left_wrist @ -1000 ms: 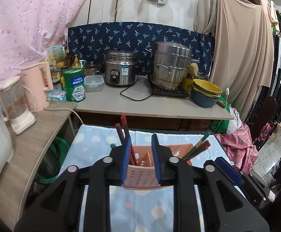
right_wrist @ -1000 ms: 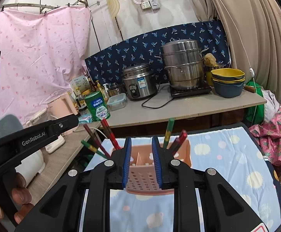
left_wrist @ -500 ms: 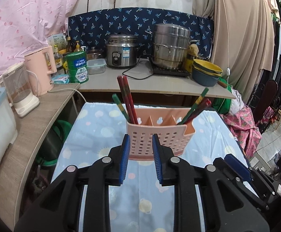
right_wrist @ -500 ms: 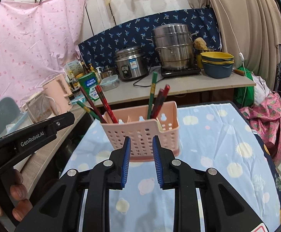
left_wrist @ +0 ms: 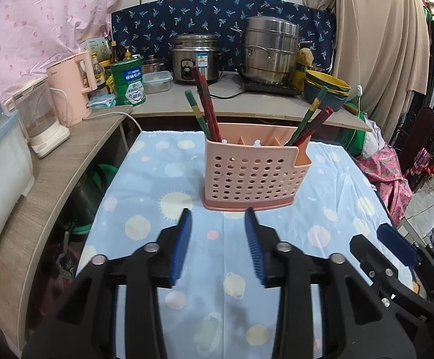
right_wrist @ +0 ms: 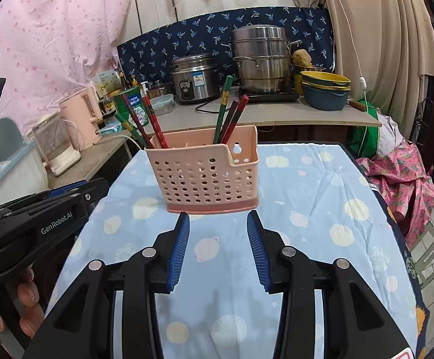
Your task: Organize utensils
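Note:
A pink perforated utensil holder (left_wrist: 251, 176) (right_wrist: 205, 176) stands upright on the blue patterned cloth (left_wrist: 157, 203) (right_wrist: 321, 197). Red and green chopsticks lean out of its left end (left_wrist: 203, 104) (right_wrist: 145, 119) and its right end (left_wrist: 309, 119) (right_wrist: 229, 110). My left gripper (left_wrist: 218, 218) hangs just short of the holder's near side; its jaws are opening and nothing is between them. My right gripper (right_wrist: 217, 221) sits likewise in front of the holder, jaws opening, empty. The right gripper also shows at the lower right of the left wrist view (left_wrist: 396, 251).
A wooden side shelf (left_wrist: 67, 161) at left carries a pink kettle (left_wrist: 73, 86) and a blender (left_wrist: 42, 119). The back counter (left_wrist: 247, 107) holds a rice cooker (left_wrist: 196, 56), a steel steamer pot (left_wrist: 269, 53), a green tin (left_wrist: 128, 83) and stacked bowls (left_wrist: 326, 89). A hand (right_wrist: 10, 302) grips the left tool.
Both grippers have let go of the holder's near wall and drawn back from it. The holder now stands on the cloth. Both pairs of jaws stand wider apart.

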